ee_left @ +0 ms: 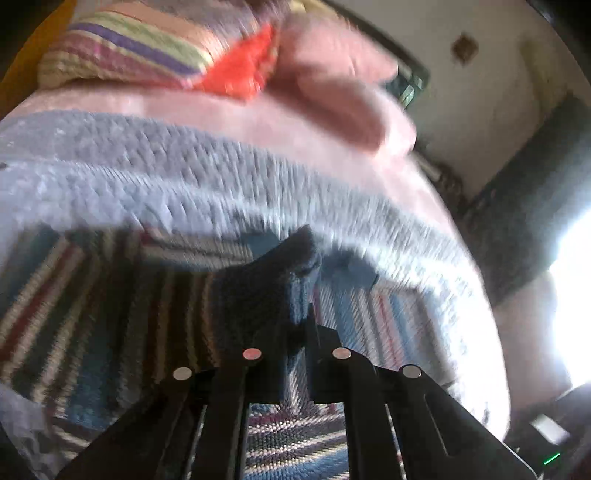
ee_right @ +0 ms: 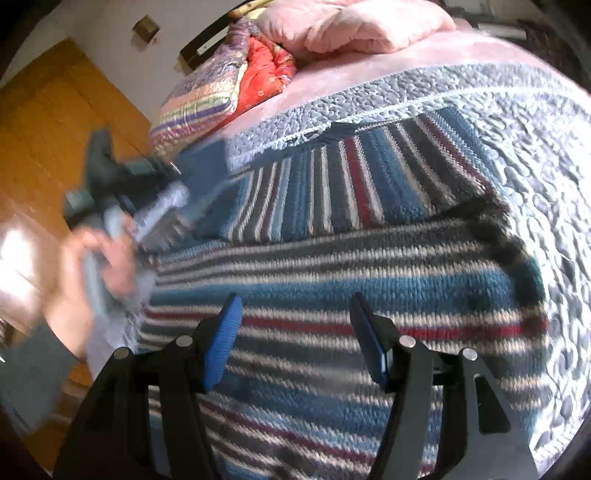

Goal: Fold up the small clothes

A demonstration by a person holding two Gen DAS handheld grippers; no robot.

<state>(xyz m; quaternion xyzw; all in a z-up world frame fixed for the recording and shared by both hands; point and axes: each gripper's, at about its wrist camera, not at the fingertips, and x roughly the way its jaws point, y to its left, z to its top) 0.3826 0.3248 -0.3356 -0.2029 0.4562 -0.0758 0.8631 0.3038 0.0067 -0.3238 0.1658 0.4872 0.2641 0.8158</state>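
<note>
A striped knit sweater (ee_right: 369, 266) in blue, grey, white and red lies on a blue-grey quilted mat (ee_right: 535, 147). One part of it is folded across the top. My right gripper (ee_right: 295, 332) hovers open just above the sweater's middle, blue pads (ee_right: 225, 339) wide apart with nothing between them. In the left wrist view my left gripper (ee_left: 299, 325) is shut on a dark blue edge of the sweater (ee_left: 291, 273), which bunches up from the fingers. From the right wrist view, a hand (ee_right: 103, 266) holds that blurred left gripper (ee_right: 192, 184) at the sweater's left side.
The mat (ee_left: 184, 177) lies on a pink bed cover (ee_left: 295, 122). A pink blanket (ee_right: 362, 26) and a folded striped quilt with a red lining (ee_right: 207, 99) sit at the far end. A wooden door (ee_right: 55, 122) stands left of the bed.
</note>
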